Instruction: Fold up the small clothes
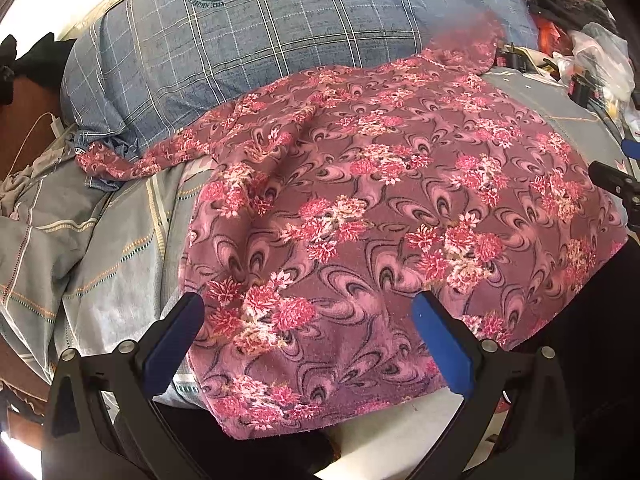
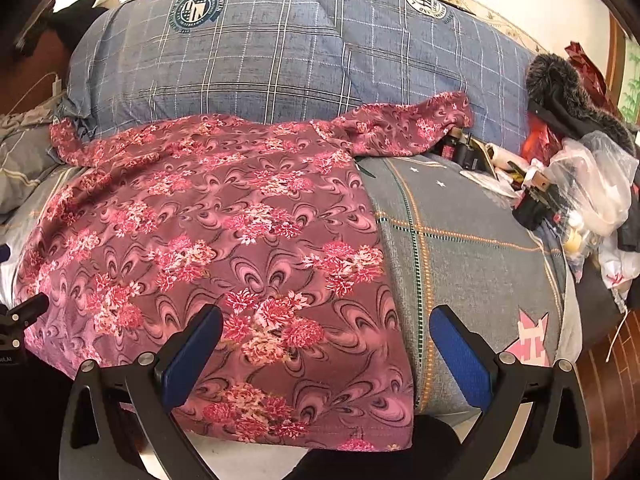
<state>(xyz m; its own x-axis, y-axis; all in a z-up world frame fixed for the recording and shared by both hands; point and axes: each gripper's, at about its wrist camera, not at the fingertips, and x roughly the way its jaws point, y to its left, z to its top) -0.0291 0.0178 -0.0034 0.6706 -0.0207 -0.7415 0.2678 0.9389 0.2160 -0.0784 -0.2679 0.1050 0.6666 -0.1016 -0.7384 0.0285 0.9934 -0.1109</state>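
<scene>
Hovering wide open, each hand-held gripper (image 1: 308,340) (image 2: 326,350) overlooks the floral garment's (image 1: 380,208) near hem, grey bedspread (image 2: 472,240) bare rightward.

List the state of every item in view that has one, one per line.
floral shirt: spread flat on the bed, unfolded, both sleeves out
left gripper: open, empty, over the shirt's hem
right gripper: open, empty, over the shirt's hem corner
plaid pillow: lying behind the shirt, one sleeve draped against it
plastic bag: crumpled
</scene>
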